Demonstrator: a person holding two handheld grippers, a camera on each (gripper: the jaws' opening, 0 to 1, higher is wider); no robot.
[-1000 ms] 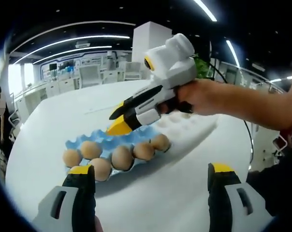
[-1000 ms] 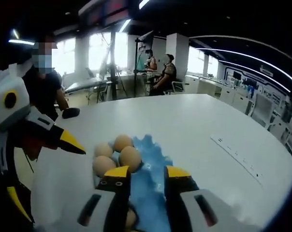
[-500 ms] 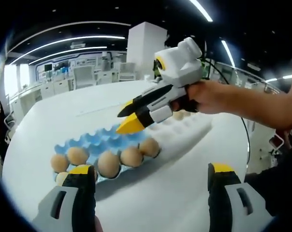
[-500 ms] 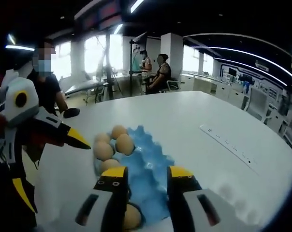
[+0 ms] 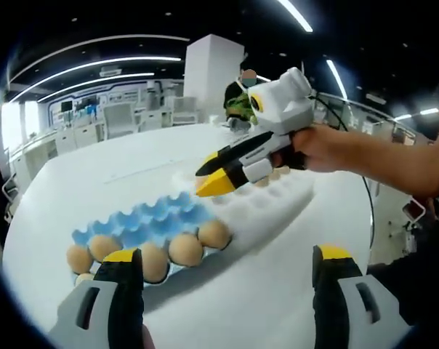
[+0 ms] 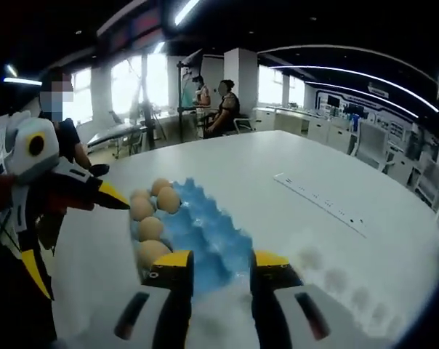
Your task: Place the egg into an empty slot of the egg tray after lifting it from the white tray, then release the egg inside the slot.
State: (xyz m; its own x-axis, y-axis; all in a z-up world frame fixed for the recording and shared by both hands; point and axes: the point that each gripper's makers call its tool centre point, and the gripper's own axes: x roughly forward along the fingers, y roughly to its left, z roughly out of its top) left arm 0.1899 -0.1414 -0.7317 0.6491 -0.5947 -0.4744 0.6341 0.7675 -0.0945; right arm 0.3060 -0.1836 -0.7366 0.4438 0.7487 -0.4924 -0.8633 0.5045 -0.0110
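While right tool (image 5: pixel 214 185) hovers, egg tray (image 5: pixel 143 220) rests.

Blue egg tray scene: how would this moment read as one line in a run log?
right gripper: open, empty, above white tray | left gripper: open, empty | blue egg tray: eggs along near row, other slots free

a round white table (image 5: pixel 96 182) carries a blue egg tray (image 5: pixel 150 222) touching a white tray (image 5: pixel 270 200) beside it.
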